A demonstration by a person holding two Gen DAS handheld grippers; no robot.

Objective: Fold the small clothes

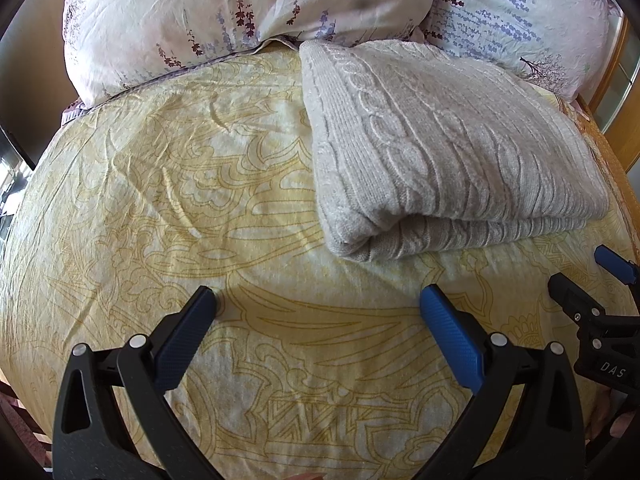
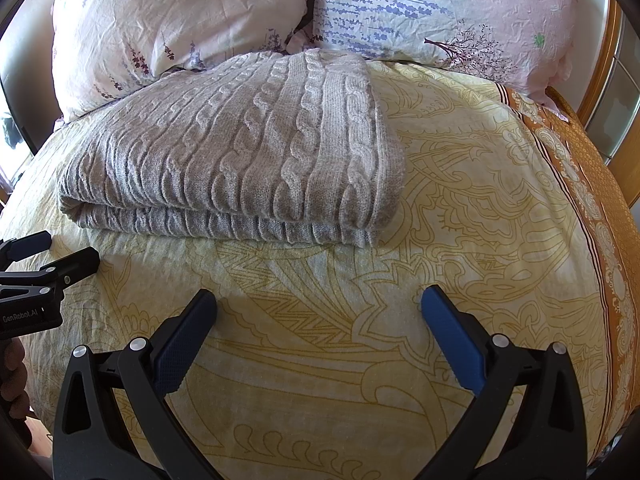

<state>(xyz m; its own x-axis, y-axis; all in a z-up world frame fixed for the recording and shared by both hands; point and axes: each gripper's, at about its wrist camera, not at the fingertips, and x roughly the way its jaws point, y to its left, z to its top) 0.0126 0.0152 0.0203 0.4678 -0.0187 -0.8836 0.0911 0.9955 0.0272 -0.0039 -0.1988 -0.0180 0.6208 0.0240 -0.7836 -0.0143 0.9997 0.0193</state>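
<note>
A grey cable-knit sweater [image 1: 432, 148] lies folded into a thick rectangle on the yellow patterned bedspread [image 1: 168, 184], its folded edge toward me. My left gripper [image 1: 318, 304] hovers open just short of that near edge, nothing between its blue-padded fingers. The right gripper [image 1: 584, 276] shows at the right edge of the left wrist view. In the right wrist view the same sweater [image 2: 240, 148] sits ahead and to the left, and my right gripper [image 2: 318, 304] is open and empty over bare bedspread [image 2: 460, 208]. The left gripper [image 2: 50, 256] appears at the left edge there.
Two floral pillows [image 2: 172, 20] [image 2: 440, 12] lie behind the sweater at the head of the bed. An orange border strip [image 2: 588, 184] runs down the bedspread's right side. A wooden bed frame [image 2: 600, 52] curves at the far right. A hand [image 2: 14, 384] holds the left tool.
</note>
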